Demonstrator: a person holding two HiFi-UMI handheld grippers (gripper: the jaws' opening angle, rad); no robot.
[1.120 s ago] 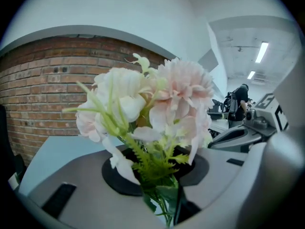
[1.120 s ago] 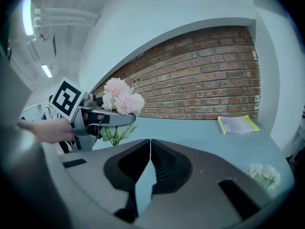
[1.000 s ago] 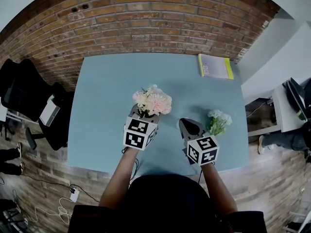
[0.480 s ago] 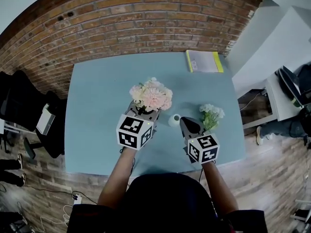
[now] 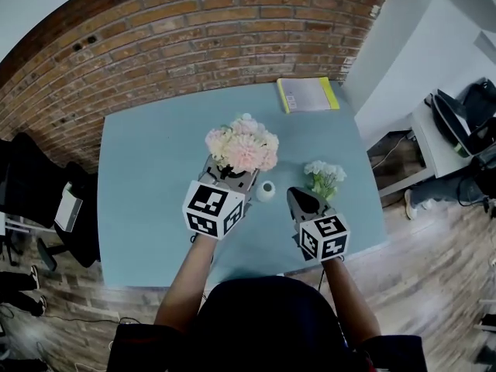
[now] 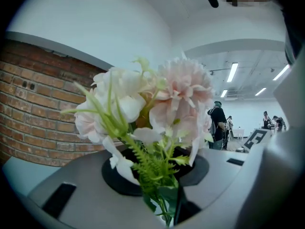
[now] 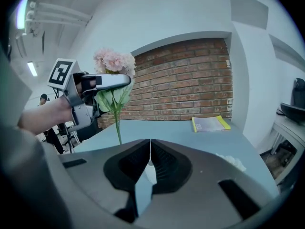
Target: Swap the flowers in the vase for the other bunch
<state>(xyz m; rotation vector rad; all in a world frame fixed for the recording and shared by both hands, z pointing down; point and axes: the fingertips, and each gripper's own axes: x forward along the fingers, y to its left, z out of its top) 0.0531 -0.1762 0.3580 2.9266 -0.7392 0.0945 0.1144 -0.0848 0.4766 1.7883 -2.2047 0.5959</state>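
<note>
The left gripper's (image 6: 164,194) jaws are clamped on the green stems of the pink bunch (image 6: 157,104), pale pink and cream blooms filling the view just beyond the fingers. From the head view this gripper (image 5: 230,178) holds the bunch (image 5: 242,144) upright above the table (image 5: 147,169). The right gripper view shows the stems hanging free in the air, clear of the vase.

The right gripper's (image 7: 150,142) jaws are pressed together with nothing between them. It (image 5: 304,200) hovers at the near right of the table.

Between the two grippers stands the small white vase (image 5: 266,191), upright on the blue-green tabletop, just right of the left gripper. The other bunch (image 5: 324,175) – white flowers with green stems – lies on the table just beyond the right gripper, apart from the vase.

Farther out, a yellow-edged booklet (image 5: 308,94) lies flat near the far edge – beside a curved brick wall (image 5: 194,37). Dark chairs (image 5: 35,184) stand off the table's left side.
</note>
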